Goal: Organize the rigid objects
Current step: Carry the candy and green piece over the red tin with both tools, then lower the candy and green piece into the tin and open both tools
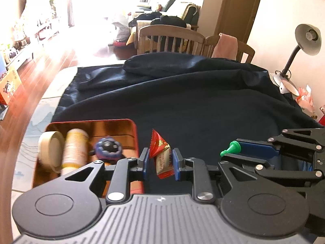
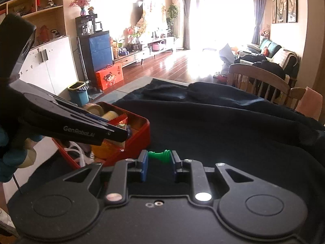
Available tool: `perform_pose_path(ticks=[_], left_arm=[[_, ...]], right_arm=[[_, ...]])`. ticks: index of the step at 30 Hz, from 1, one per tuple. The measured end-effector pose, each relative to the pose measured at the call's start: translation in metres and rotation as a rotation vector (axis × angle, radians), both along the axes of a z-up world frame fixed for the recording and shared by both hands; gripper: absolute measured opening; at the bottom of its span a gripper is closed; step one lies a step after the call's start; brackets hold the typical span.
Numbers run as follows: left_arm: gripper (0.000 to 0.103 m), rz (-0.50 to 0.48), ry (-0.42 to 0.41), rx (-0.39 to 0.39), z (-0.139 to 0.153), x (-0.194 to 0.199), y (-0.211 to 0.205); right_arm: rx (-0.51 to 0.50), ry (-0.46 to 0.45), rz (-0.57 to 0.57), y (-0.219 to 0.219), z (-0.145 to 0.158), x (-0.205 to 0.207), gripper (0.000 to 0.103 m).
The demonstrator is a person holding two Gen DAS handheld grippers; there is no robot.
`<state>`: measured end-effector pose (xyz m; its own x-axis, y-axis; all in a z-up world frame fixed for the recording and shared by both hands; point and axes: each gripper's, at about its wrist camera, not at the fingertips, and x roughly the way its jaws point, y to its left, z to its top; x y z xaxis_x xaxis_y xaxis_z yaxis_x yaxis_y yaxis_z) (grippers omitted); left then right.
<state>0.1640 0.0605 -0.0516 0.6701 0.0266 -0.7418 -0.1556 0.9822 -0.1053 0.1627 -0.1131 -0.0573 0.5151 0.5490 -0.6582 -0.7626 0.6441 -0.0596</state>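
My left gripper is shut on a red and tan snack packet, held just right of a red tin box. The box holds a roll of tape, a pale yellow tube and a purple toy. My right gripper is shut on a green pawn-shaped piece lying sideways between the blue pads. That piece also shows in the left wrist view, right of the packet. The red box sits left of my right gripper, partly hidden by the left gripper.
A dark blue cloth covers the table, bunched in folds at the far side. Wooden chairs stand behind the table. A desk lamp stands at the far right. The table's left edge drops to the wooden floor.
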Motion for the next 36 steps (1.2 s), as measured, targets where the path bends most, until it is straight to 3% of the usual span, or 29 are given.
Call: perform_pose_path(ticks=[21, 36], left_arm=[[0.023, 0.047, 0.030, -0.020, -0.008, -0.051, 0.080], [0.023, 0.069, 0.118, -0.054, -0.039, -0.056, 0.135]], right_arm=[[-0.030, 0.005, 0.017, 0.060, -0.008, -0.031, 0.021], [-0.133, 0.058, 0.040, 0.110, -0.046, -0.032, 0.021]])
